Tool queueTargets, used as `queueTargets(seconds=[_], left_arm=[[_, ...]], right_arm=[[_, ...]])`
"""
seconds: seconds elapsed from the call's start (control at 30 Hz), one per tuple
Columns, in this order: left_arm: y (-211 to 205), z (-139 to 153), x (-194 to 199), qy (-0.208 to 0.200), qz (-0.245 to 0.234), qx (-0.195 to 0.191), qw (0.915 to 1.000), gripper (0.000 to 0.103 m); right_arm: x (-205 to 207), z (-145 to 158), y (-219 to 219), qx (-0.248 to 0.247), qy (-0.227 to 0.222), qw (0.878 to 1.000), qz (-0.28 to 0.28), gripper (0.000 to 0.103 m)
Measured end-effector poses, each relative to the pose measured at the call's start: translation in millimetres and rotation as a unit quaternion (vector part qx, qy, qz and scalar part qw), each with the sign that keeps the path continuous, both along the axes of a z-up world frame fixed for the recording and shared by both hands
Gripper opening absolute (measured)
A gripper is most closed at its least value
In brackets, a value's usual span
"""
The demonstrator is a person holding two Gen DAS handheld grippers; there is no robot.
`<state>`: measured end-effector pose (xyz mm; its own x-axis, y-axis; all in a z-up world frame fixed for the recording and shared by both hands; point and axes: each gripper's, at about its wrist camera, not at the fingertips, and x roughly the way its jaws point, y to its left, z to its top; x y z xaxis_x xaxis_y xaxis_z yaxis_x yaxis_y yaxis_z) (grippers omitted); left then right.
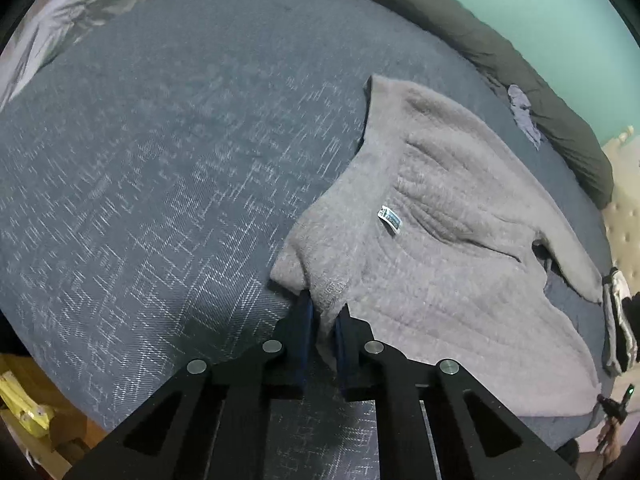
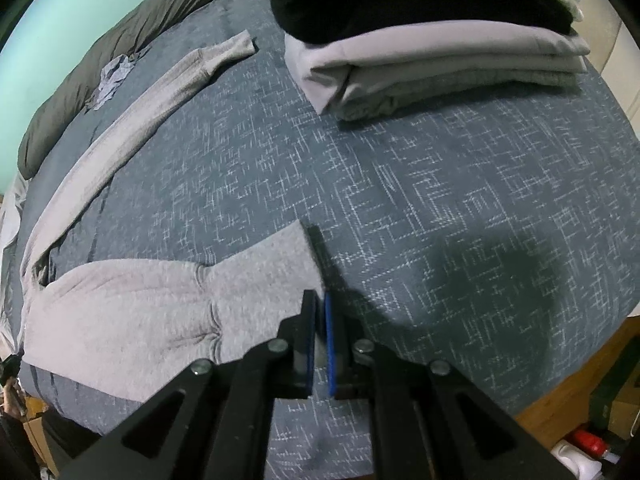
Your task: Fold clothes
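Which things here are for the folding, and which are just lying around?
For the folding:
- grey sweater
- left gripper, pinching the sweater
- right gripper, pinching the sweater's hem
- stack of folded clothes

Just lying around:
- crumpled cloth
- dark blanket
- bedspread

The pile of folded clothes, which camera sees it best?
The right wrist view: the pile of folded clothes sits at the top of the picture on the blue bedspread, with grey, black and white layers stacked. The left wrist view does not show it, only the grey sweater.
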<state>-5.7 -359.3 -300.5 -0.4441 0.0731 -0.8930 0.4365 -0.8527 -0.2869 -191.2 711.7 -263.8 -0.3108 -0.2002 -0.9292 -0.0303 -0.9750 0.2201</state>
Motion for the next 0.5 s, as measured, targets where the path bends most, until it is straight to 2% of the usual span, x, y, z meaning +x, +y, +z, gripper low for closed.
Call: queueTargets(seconds=[0.13, 0.2, 0.27, 0.4, 0.47, 0.5], left_arm=[[1.9, -5.1, 1.6, -0.004, 0.005, 0.005, 1.0000, 0.017], [1.8, -6.0, 4.4, -0.004, 0.008, 0.010, 0.9999, 0.024], [1.0, -4.8, 8.6, -0.005, 0.011, 0.011, 0.9999, 0.037], [-0.2, 1.3, 13.7, 0.004, 0.014, 0.023, 0.9996, 0.045], [1.4, 0.8, 14.3, 0.003, 0.011, 0.035, 0.9993, 0.055], [3.0, -0.2, 15.0, 0.002, 0.009, 0.040, 0.9992, 0.055]], right_arm=[[0.3, -2.1, 0.8, -0.006, 0.005, 1.000, -0.010, 0.004], [1.8, -0.9, 5.9, -0.004, 0.006, 1.000, -0.023, 0.005], [4.9, 2.4, 15.0, -0.013, 0.008, 0.999, -0.041, 0.006], [14.8, 9.9, 16.4, -0.043, 0.013, 0.998, -0.041, 0.008], [20.2, 10.6, 8.6, -0.063, 0.006, 0.998, -0.026, 0.030], [22.7, 10.4, 4.2, -0.073, 0.002, 0.997, -0.018, 0.033]])
